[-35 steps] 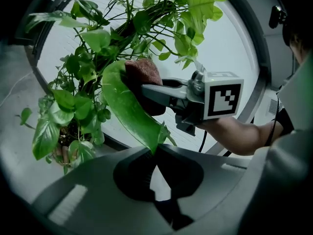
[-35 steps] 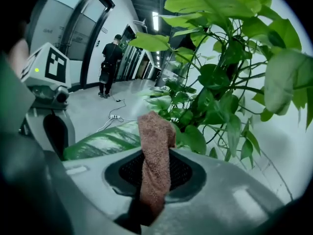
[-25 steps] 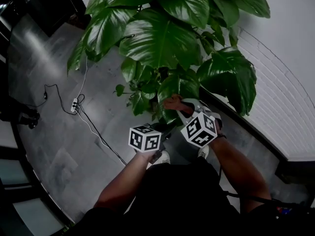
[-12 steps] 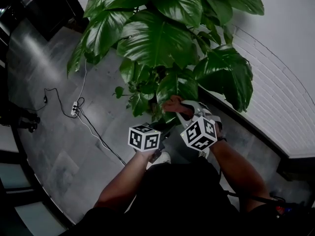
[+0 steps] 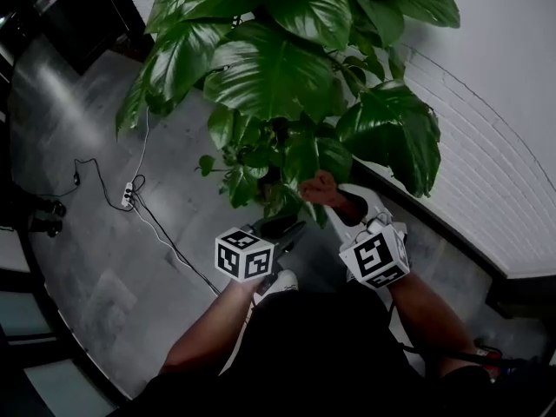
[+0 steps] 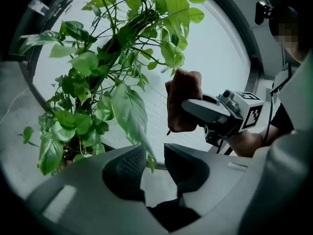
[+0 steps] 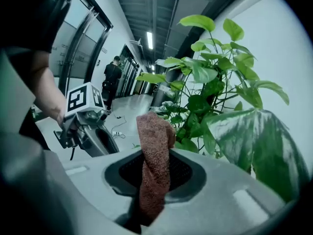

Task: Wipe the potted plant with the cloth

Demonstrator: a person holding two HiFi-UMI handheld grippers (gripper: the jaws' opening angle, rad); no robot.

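Observation:
The potted plant [image 5: 278,68] spreads broad green leaves ahead of me; its pot is hidden under them. A reddish-brown cloth [image 7: 154,165] stands up out of my right gripper [image 7: 155,180], which is shut on it. In the head view the cloth [image 5: 320,188] sits just under the lower leaves, right of my left gripper [image 5: 287,228]. My left gripper [image 6: 154,153] has just been opening; a long hanging leaf [image 6: 128,114] dips its tip into the gap, and the pads do not press it. The right gripper [image 6: 208,114] with the cloth [image 6: 182,99] shows beyond it.
A white brick wall [image 5: 495,181] runs close behind the plant on the right. A cable and power strip [image 5: 130,195] lie on the grey floor to the left. My shoe [image 5: 282,281] is below the grippers. A person [image 7: 113,77] stands far down the corridor.
The right gripper's cube has shifted right and toward me, with the cloth still in it. The left gripper has drifted slightly left, and its dark jaws now show apart below the leaves.

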